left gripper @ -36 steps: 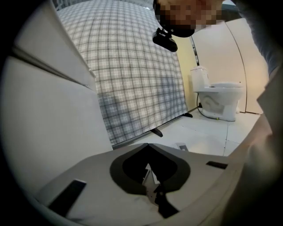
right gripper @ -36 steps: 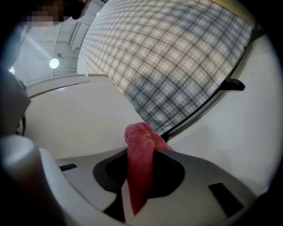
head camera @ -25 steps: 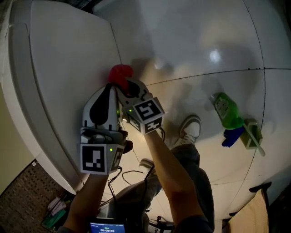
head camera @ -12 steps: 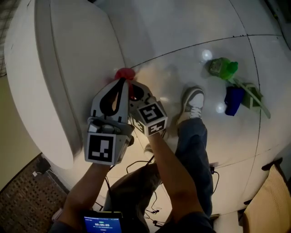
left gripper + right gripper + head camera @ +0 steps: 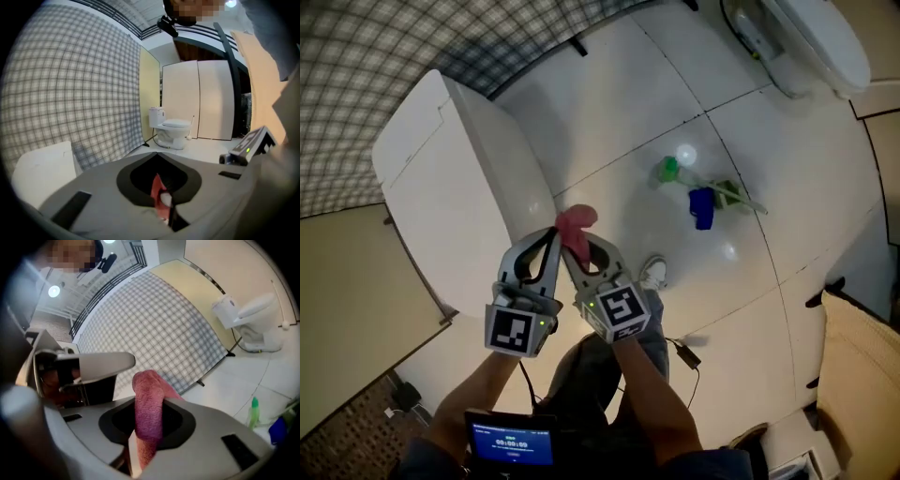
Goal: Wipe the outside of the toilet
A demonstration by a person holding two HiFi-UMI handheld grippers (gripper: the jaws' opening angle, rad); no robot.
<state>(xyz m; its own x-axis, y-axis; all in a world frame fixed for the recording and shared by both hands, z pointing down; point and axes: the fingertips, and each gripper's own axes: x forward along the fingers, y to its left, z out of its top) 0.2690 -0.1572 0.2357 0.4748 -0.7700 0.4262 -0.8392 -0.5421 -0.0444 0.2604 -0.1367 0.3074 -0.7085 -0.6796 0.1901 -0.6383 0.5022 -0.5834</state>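
Note:
The white toilet (image 5: pixel 455 183) stands at the left of the head view, its tank towards the checked wall. Both grippers are held together just right of it, above the floor. My right gripper (image 5: pixel 578 246) is shut on a red-pink cloth (image 5: pixel 576 223), which sticks up thick from its jaws in the right gripper view (image 5: pixel 149 416). My left gripper (image 5: pixel 553 242) is shut too, tip beside the cloth; a strip of the red cloth (image 5: pixel 158 197) shows pinched in its closed jaws. The cloth is apart from the toilet.
A green spray bottle (image 5: pixel 669 171), a blue object (image 5: pixel 702 208) and a green holder (image 5: pixel 728 191) lie on the white tiled floor. A second toilet (image 5: pixel 811 37) stands far right. A beige partition (image 5: pixel 352 300), the person's shoe (image 5: pixel 653 274) and a cardboard box (image 5: pixel 862 375) are nearby.
The view has pulled back and up. Both grippers with the cloth have come away from the toilet's side, where the cloth was pressed a second ago.

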